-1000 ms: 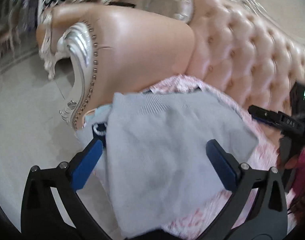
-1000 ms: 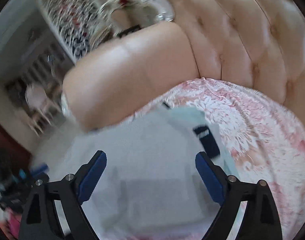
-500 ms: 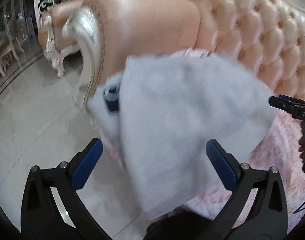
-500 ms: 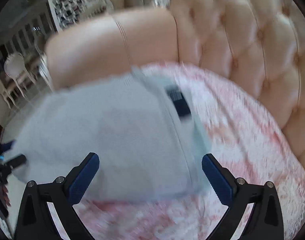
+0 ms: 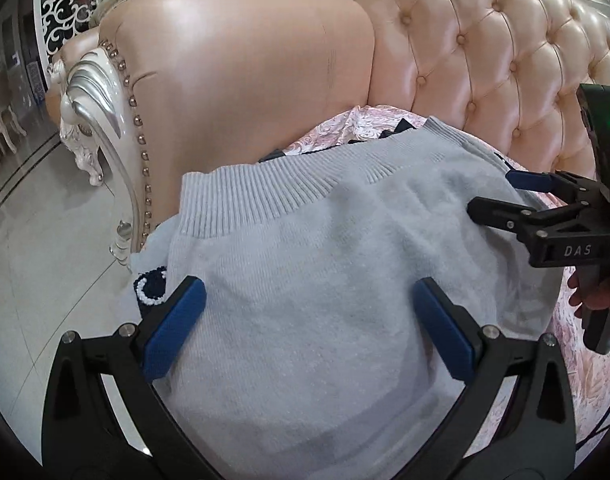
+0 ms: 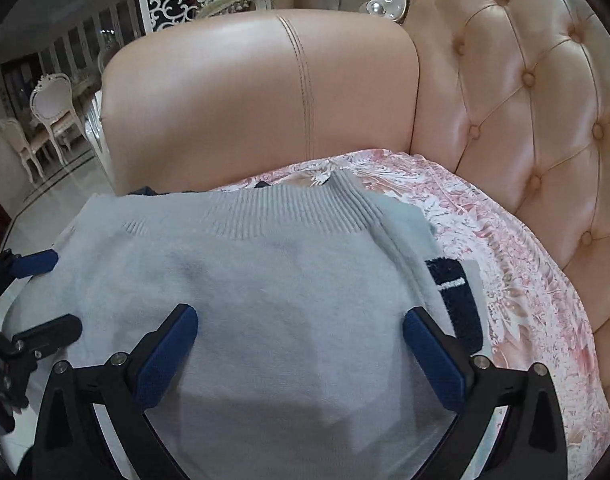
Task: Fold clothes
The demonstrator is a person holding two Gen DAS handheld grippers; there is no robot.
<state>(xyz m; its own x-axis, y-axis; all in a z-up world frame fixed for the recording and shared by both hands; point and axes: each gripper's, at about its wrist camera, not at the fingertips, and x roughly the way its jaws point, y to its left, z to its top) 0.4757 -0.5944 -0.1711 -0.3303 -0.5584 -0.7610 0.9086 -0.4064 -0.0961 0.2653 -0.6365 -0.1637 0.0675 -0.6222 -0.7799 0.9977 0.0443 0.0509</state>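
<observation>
A light grey knit sweater (image 5: 325,264) lies folded on the sofa seat, its ribbed hem toward the armrest; it also shows in the right wrist view (image 6: 273,292). A navy cuff with a white stripe (image 6: 455,292) sticks out at its right side, and a navy patch with white beads (image 5: 151,288) at its left. My left gripper (image 5: 309,320) is open above the sweater, holding nothing. My right gripper (image 6: 301,344) is open above it too, and shows at the right of the left wrist view (image 5: 501,196).
The sweater rests on a pink floral cover (image 6: 517,264) over the seat of a pink tufted leather sofa (image 5: 485,52). The padded armrest (image 6: 265,108) rises just beyond. Its silver carved front (image 5: 89,112) borders the tiled floor (image 5: 29,264) at left.
The sweater was swinging and blurred between the grippers; now it lies flat and still on the seat. Both grippers stay open above it.
</observation>
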